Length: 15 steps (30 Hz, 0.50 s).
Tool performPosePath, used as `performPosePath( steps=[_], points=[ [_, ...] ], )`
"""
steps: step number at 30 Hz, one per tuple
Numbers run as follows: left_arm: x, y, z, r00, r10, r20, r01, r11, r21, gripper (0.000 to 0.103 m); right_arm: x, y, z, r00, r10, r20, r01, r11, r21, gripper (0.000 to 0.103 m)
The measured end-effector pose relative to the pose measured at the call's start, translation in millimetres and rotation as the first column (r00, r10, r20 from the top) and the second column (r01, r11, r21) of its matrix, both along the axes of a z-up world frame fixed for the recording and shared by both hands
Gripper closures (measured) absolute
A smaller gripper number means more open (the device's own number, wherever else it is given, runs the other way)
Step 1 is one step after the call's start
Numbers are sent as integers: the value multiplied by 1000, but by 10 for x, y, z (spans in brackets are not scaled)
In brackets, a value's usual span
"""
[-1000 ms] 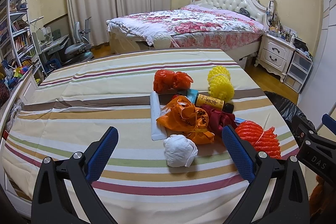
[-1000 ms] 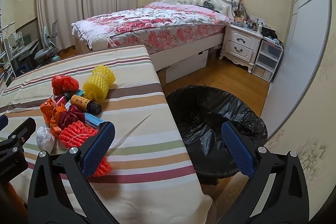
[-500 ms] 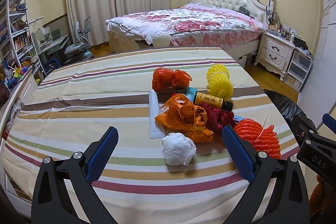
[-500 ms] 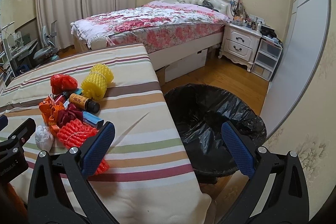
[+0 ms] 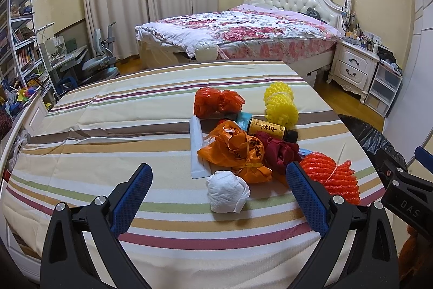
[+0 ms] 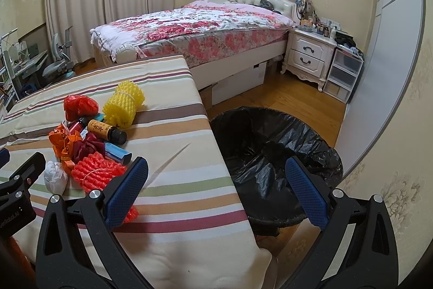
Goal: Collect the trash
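A pile of trash lies on the striped table (image 5: 108, 142): a white crumpled wad (image 5: 226, 191), an orange plastic bag (image 5: 235, 151), a dark red bag (image 5: 278, 151), a red foam net (image 5: 331, 176), a yellow foam net (image 5: 280, 104), a red bag (image 5: 216, 102) and a brown bottle (image 5: 270, 129). My left gripper (image 5: 217, 199) is open and empty, just short of the white wad. My right gripper (image 6: 216, 192) is open and empty, over the table's right edge beside the black-lined bin (image 6: 273, 161). The red foam net (image 6: 97, 172) lies by its left finger.
A flat white strip (image 5: 197, 145) and a blue box (image 6: 117, 152) lie in the pile. A bed (image 6: 194, 31), a white nightstand (image 6: 308, 57) and plastic drawers (image 6: 342, 73) stand beyond. A desk, chair and bookshelf (image 5: 19, 50) are at the left.
Both grippers have shifted slightly; the pile sits a little lower and nearer in the left wrist view. Both stay open and empty.
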<state>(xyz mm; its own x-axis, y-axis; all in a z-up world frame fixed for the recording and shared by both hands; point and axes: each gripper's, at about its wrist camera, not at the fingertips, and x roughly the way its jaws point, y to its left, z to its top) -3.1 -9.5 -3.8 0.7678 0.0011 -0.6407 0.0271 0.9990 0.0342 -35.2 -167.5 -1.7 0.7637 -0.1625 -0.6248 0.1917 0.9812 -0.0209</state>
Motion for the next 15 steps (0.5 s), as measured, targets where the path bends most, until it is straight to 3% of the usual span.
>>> performPosePath(
  steps=[15],
  points=[
    [-15, -125, -80, 1000, -4, -8, 4, 1000, 3, 7, 7, 4, 1, 1000, -2, -4, 2, 1000, 1, 4]
  ],
)
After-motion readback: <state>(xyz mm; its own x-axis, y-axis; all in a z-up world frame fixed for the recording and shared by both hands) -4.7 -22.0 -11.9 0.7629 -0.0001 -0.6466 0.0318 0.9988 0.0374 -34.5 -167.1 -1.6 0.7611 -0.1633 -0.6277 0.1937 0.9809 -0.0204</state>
